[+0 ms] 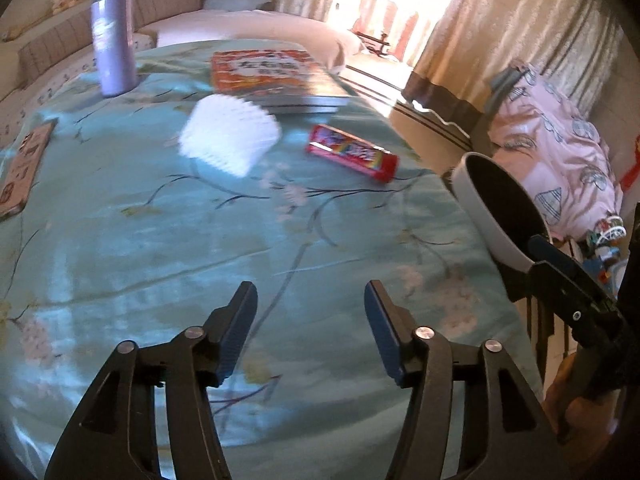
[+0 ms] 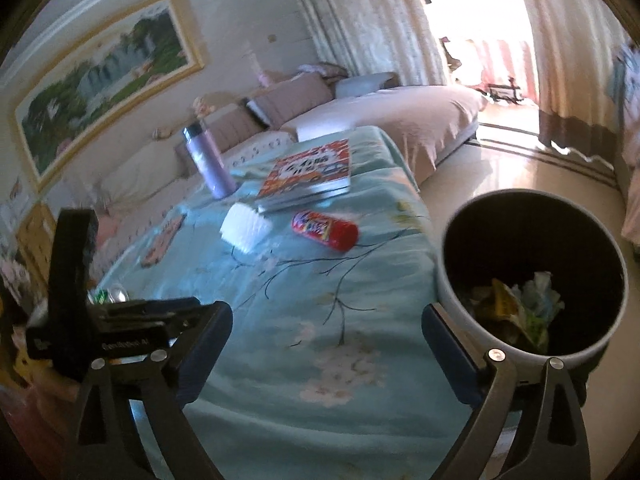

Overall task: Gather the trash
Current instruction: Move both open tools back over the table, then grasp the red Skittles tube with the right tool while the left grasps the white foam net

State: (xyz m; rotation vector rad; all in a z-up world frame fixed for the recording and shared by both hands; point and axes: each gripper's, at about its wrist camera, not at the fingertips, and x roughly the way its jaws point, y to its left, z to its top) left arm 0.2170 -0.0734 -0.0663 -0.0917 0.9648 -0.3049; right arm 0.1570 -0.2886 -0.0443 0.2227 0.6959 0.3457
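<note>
Nearest, both tongs hang over the blue floral cloth of the surface (image 1: 160,240) with nothing between their pads. The left tongs (image 1: 310,328) stand partly open, the right tongs (image 2: 326,344) spread wide, and neither touches anything.

The bin (image 2: 448,280) sits just off the surface's right edge, close beside the right tongs, with crumpled scraps already at its bottom. A careless swing from that side could knock it over.

Farther in lie what I judge to be the remaining trash: a white fluted paper cup stack (image 1: 228,136) and a red candy tube (image 1: 354,154) to its right. The paper may crush or slip under a pinch, and the tube could roll away.

Beyond them, the book (image 1: 272,76) and purple flask (image 1: 112,40) risk being bumped by an overreach.
</note>
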